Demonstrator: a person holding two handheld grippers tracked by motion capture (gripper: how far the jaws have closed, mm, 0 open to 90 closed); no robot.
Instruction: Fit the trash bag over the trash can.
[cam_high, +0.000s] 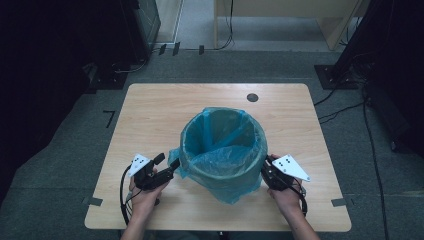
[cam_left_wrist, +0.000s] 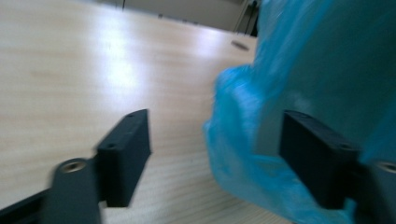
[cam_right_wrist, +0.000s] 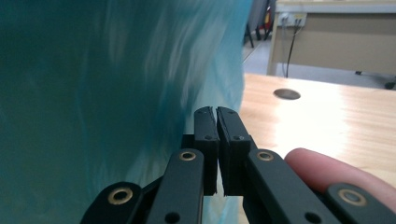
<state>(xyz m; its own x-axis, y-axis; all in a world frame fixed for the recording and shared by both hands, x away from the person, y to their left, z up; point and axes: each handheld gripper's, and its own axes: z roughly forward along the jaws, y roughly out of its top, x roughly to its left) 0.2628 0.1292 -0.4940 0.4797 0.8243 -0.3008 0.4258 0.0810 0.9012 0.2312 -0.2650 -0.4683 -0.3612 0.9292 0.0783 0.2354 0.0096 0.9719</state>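
Two grippers sit in my hands at a pale wooden table (cam_high: 150, 115), one on each side of a round bin (cam_high: 223, 145) that stands upright near the table's middle, a little toward me. A thin blue bag (cam_high: 220, 150) lines the bin, folds over its rim and hangs loose down the outside, bunching at the base.

My left gripper (cam_high: 169, 167) lies low over the table at the bin's left side, its jaws pointing toward the bin. Its jaws stand well apart. In the left gripper view (cam_left_wrist: 215, 156), a crumpled fold of the bag hangs in the gap between them, close against the jaw on the bin's side; the other jaw is clear of it, with bare table under it. Nothing is pinched there. That view is blurred, so I cannot tell whether the bag touches the near jaw.

My right gripper (cam_high: 267, 165) is at the bin's right side, just beside the bag. In the right gripper view (cam_right_wrist: 216, 116), its two jaws are pressed together, with only a thin seam between them. The bag's blue wall rises right beside them on the left; I cannot tell whether any film is caught in the seam. One of my fingertips (cam_right_wrist: 322, 170) rests beside the jaws on the right.

A dark round hole (cam_high: 252, 97) marks the table's far edge.
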